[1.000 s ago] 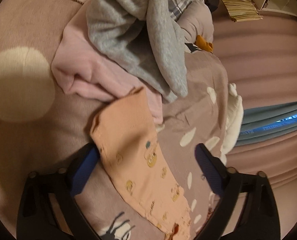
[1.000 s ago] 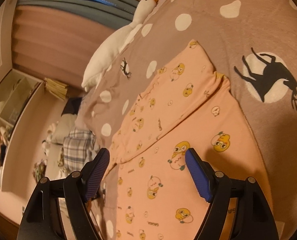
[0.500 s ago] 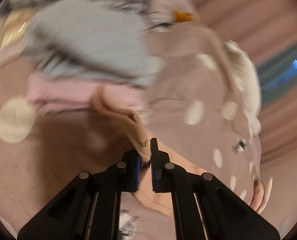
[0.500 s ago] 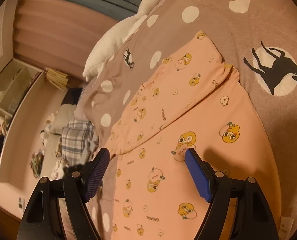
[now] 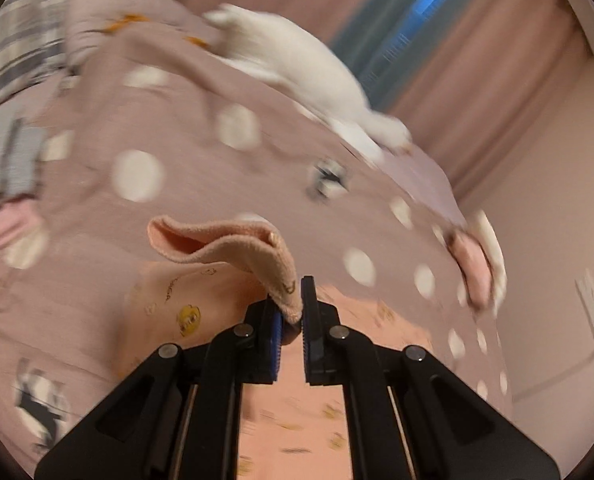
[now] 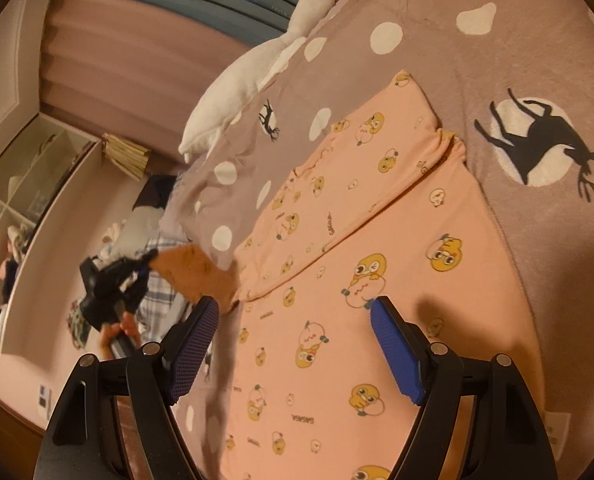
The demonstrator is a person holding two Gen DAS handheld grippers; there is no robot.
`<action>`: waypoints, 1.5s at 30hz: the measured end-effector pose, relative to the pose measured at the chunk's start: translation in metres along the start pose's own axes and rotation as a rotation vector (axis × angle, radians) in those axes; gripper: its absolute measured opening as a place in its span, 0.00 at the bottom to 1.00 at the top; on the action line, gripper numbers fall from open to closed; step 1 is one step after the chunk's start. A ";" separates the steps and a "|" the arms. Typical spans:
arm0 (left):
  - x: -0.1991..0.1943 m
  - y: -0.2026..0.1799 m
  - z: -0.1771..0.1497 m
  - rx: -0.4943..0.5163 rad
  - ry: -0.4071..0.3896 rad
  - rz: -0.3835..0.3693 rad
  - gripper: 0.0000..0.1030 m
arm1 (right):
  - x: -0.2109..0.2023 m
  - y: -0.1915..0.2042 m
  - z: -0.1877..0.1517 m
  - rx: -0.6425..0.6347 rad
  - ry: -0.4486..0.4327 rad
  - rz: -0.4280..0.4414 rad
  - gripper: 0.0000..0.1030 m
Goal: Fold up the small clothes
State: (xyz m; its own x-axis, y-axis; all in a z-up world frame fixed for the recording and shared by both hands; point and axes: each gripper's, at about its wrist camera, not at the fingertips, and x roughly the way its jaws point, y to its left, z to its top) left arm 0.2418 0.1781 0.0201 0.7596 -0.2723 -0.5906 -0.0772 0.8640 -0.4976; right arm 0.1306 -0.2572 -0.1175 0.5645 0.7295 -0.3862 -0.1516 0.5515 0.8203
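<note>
A small peach top [image 6: 361, 264] printed with yellow chicks lies flat on the dotted mauve blanket [image 6: 497, 60]. My left gripper [image 5: 293, 312] is shut on the cuff of its sleeve [image 5: 225, 240] and holds the sleeve lifted off the bed. It also shows in the right wrist view [image 6: 137, 272], at the left, with the raised sleeve [image 6: 197, 276] stretching from it to the top. My right gripper [image 6: 295, 344] is open and empty, hovering over the lower body of the top.
A white plush goose [image 6: 253, 64] lies along the blanket's far edge, also in the left wrist view [image 5: 309, 68]. Grey, pink and plaid clothes [image 5: 5, 92] are piled at the left. Shelves [image 6: 13, 208] and curtains [image 6: 137, 48] stand beyond the bed.
My left gripper closed on the sleeve cuff, lifted it and swung it toward the body of the top. My right gripper stayed open, drifting only slightly.
</note>
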 end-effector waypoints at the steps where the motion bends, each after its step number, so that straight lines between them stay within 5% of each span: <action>1: 0.005 -0.009 -0.005 0.016 0.016 -0.010 0.05 | -0.001 -0.002 0.000 0.004 -0.003 -0.003 0.77; 6: 0.054 -0.070 -0.049 0.150 0.139 -0.016 0.07 | -0.006 -0.009 -0.002 0.027 -0.011 -0.013 0.77; 7: 0.065 -0.076 -0.058 0.164 0.174 -0.025 0.16 | -0.007 -0.011 -0.003 0.028 -0.011 -0.015 0.77; 10: 0.096 -0.090 -0.085 0.205 0.304 -0.009 0.69 | -0.010 -0.015 -0.004 0.035 -0.012 -0.034 0.77; 15: 0.090 -0.088 -0.106 0.243 0.333 -0.029 0.70 | -0.015 -0.019 -0.002 0.046 -0.022 -0.032 0.77; 21: 0.039 -0.044 -0.118 0.158 0.244 -0.018 0.82 | -0.006 -0.013 0.004 0.020 0.000 -0.046 0.77; 32: -0.017 0.016 -0.163 -0.018 0.217 0.010 0.82 | 0.092 0.026 0.042 -0.124 0.107 -0.114 0.77; 45: -0.072 0.044 -0.174 -0.080 0.115 -0.019 0.87 | 0.153 0.037 0.068 -0.298 0.153 -0.380 0.77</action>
State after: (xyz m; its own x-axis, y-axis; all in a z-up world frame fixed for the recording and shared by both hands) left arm 0.0712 0.1625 -0.0695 0.6826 -0.3388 -0.6475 -0.1182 0.8232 -0.5553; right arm 0.2664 -0.1521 -0.1174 0.5029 0.4938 -0.7094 -0.1966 0.8646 0.4624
